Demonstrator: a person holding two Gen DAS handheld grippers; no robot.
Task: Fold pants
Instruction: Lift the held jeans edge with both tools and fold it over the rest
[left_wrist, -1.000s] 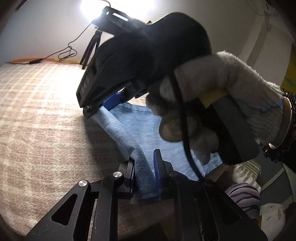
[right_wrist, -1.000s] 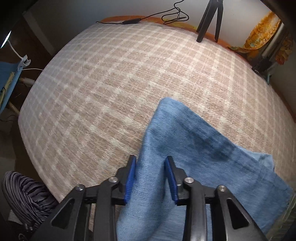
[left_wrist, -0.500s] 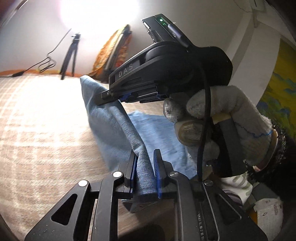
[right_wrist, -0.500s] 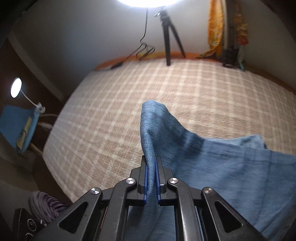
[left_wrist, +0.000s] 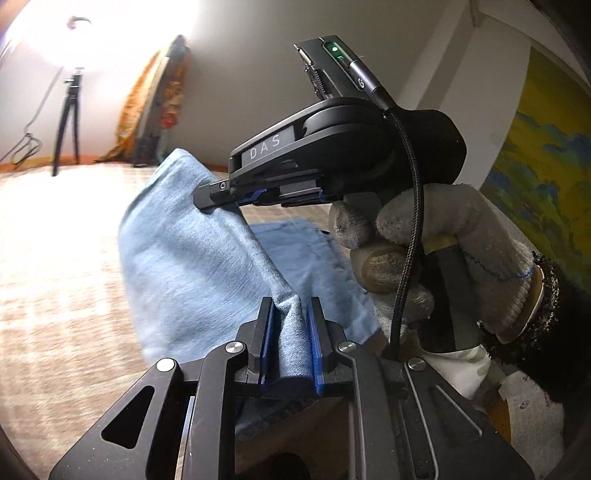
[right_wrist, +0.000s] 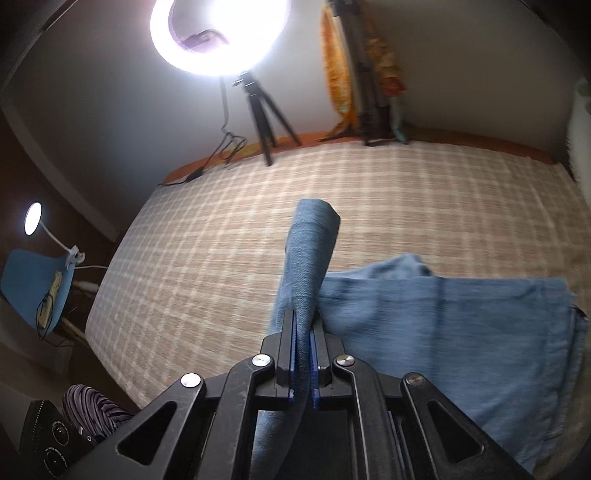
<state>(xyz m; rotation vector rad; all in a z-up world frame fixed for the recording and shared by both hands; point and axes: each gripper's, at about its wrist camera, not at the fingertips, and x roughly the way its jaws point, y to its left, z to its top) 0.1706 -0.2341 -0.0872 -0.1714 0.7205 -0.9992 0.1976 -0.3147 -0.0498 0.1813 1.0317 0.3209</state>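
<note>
Grippers (left_wrist: 290, 341) (right_wrist: 303, 363) clamped on pants (right_wrist: 461, 325)

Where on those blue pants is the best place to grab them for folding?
At the near edge, where both grippers pinch now: the left gripper and right gripper each hold a bunched fold of the pants, coming from the bed's near side, lifting the fabric.
</note>
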